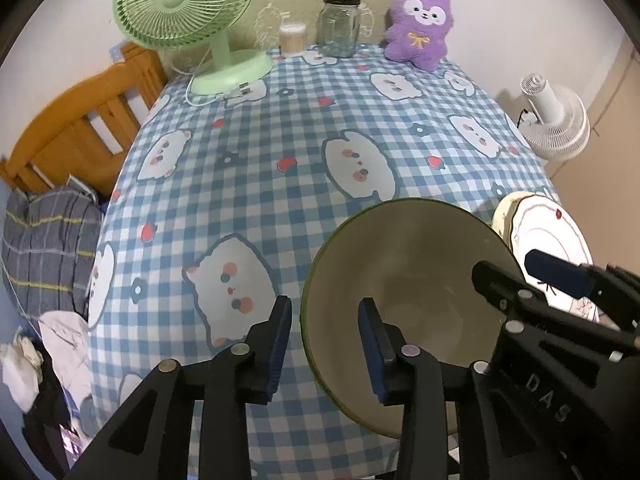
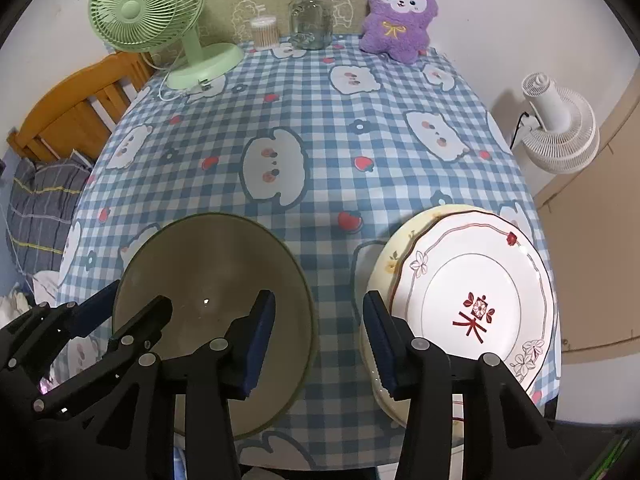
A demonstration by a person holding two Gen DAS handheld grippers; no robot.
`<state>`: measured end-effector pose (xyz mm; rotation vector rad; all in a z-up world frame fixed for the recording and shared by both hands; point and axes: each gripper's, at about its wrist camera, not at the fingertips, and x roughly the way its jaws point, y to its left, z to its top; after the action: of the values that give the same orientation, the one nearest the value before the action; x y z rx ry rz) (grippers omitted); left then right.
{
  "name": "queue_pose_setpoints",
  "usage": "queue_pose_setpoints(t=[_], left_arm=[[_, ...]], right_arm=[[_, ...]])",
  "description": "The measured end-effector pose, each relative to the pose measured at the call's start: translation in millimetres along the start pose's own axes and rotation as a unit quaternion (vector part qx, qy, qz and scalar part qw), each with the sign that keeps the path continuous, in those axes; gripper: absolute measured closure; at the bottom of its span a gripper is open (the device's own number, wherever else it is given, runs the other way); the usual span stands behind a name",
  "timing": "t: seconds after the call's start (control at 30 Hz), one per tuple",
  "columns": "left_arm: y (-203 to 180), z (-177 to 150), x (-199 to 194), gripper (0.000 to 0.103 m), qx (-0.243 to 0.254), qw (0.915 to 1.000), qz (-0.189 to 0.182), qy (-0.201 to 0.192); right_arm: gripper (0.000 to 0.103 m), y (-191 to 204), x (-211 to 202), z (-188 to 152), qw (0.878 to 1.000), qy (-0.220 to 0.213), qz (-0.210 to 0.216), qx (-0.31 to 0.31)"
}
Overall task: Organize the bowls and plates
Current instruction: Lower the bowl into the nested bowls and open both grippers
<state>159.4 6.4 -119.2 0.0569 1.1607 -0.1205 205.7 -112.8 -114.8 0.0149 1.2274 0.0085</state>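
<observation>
Bowl and stacked plates near the table's front edge.
Left wrist: left gripper [image 1: 325, 346] open astride the rim of the bowl [image 1: 412, 280], pads clear. Right wrist: right gripper [image 2: 320, 342] open between bowl and the plates [image 2: 472, 292] on its right.

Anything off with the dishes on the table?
White plate sits off-centre on the yellowish plate beneath, so the stack is uneven and near the table edge. Green bowl looks upright and intact; no spill.
</observation>
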Motion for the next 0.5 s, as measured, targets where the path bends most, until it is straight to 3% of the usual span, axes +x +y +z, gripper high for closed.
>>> queue_pose_setpoints(t=[0.17, 0.5], left_arm=[[-3, -2, 0, 0.041, 0.011, 0.9994, -0.034, -0.001], [0, -5, 18, 0.034, -0.005, 0.9994, -0.035, -0.003]], right_arm=[[0.036, -3, -4, 1, 1.000, -0.014, 0.021, 0.004], [0.033, -5, 17, -3, 0.999, 0.000, 0.038, 0.001]])
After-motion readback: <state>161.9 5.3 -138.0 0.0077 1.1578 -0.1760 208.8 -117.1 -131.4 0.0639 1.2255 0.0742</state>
